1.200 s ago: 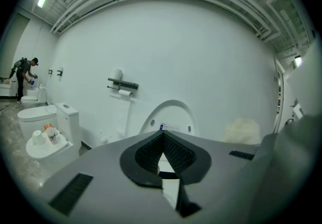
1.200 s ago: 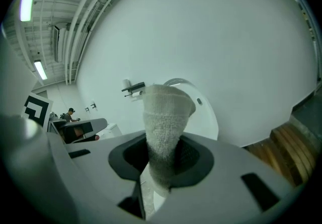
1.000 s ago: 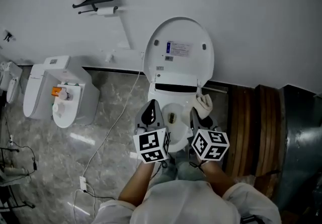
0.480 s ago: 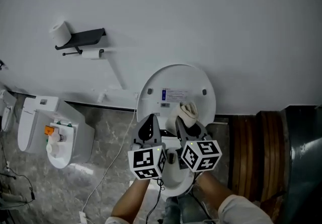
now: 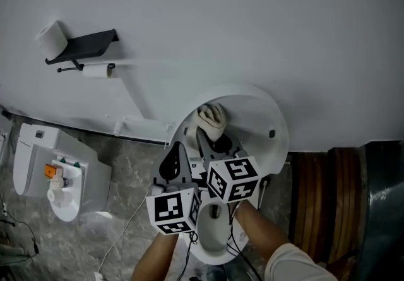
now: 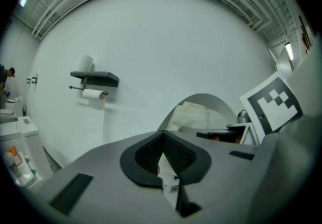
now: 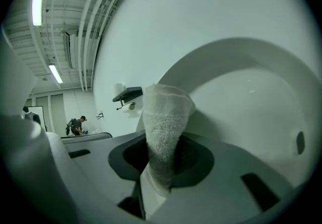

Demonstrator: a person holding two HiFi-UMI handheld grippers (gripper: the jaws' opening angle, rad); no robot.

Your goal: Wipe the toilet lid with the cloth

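**White-walled washroom: contents at the toilet**

Background is formed by one smooth white wall (image 5: 252, 21) and a grey veined marble floor (image 5: 126, 179). One glossy white oval toilet lid (image 5: 259, 115) is stood raised against the wall, above one bowl (image 5: 211, 232). One off-white cloth (image 5: 211, 120), of nubbly terry weave and bunched into a rounded wad, is clamped in the jaws of the right gripper (image 5: 214, 142). It is seen over the lid's upper left part, close to the curved rim. The lid's broad right half is left bare. The left gripper (image 5: 177, 150) is held just beside the right one, at the lid's left edge. Its jaws are closed together with nothing gripped. Two marker cubes (image 5: 232, 179) are counted, one per gripper. One black wall shelf (image 5: 82, 43) is noted well to the left, with two paper rolls (image 5: 52, 36), one on top and one hung beneath. One further white toilet (image 5: 57, 169) is seen at far left, and brown wooden boards (image 5: 322, 191) at right.
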